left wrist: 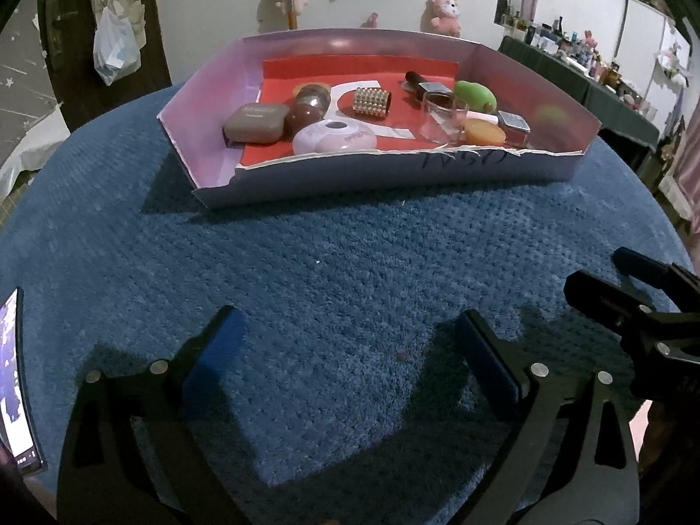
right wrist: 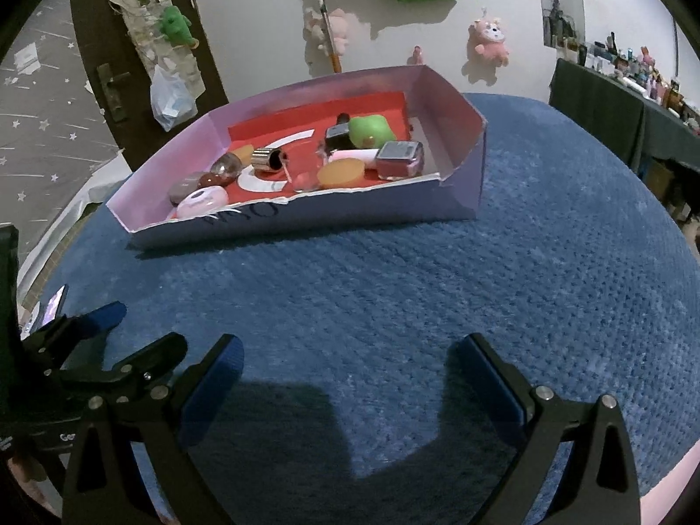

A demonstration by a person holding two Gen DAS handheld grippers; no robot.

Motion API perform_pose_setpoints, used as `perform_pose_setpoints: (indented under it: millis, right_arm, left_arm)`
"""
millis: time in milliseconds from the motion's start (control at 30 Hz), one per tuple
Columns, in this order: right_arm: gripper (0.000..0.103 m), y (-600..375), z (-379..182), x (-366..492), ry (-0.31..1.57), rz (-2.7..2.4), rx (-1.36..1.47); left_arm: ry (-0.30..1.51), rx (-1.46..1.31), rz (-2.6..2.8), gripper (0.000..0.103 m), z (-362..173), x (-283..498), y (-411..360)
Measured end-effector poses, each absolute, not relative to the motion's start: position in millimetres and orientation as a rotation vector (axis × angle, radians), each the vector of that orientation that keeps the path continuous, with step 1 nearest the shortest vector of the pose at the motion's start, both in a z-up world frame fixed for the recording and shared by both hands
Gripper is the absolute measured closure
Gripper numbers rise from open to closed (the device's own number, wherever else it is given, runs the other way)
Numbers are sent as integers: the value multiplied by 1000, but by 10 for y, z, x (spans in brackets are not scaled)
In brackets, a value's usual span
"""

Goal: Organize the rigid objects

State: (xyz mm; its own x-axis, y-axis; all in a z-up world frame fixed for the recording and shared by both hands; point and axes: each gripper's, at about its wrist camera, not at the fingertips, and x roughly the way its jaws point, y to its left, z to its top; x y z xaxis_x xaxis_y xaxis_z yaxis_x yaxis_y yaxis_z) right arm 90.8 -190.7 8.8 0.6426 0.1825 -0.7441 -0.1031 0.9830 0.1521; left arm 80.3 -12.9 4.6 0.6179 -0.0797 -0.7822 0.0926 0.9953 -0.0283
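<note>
Fingers of the left gripper (left wrist: 350,350) spread wide at the bottom of the left wrist frame, holding nothing, hanging over bare blue carpet-like cover (left wrist: 332,262). Fingers of the right gripper (right wrist: 348,374) likewise parted and empty at the bottom of the right wrist frame, over the same blue surface. Right gripper also visible at the right edge of the left wrist frame; left gripper at the lower left edge of the right wrist frame, close beside the other.

Shallow lilac cardboard tray (left wrist: 437,173) with red lining in the upper middle of both frames, well apart from both grippers, near wall torn along its top edge. All rigid items inside it: grey-brown compact case (left wrist: 256,123) at the left end, pale lilac rounded case (left wrist: 334,136) just beside it toward the near wall, dark red ball (left wrist: 305,118) between them, studded gold cylinder (left wrist: 372,104) lying on its side near the centre. Toward the right end: clear glass cup (left wrist: 442,117), orange disc (left wrist: 484,132) at the near wall, green rounded piece (left wrist: 474,94) behind, square pink bottle with silver cap (left wrist: 514,127) at the far right.

Phone screen (left wrist: 13,385) lit at the left edge of the left wrist frame. Pink plush toy (right wrist: 489,40) hanging on the white wall at upper right.
</note>
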Motion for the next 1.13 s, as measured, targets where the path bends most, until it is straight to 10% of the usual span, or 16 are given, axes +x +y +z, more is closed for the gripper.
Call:
perform_pose_setpoints:
  millis: [1133]
  right_arm:
    - [0, -1816, 43, 889, 832, 135, 11]
  left_arm:
    - [892, -25, -88, 3, 58, 803, -94]
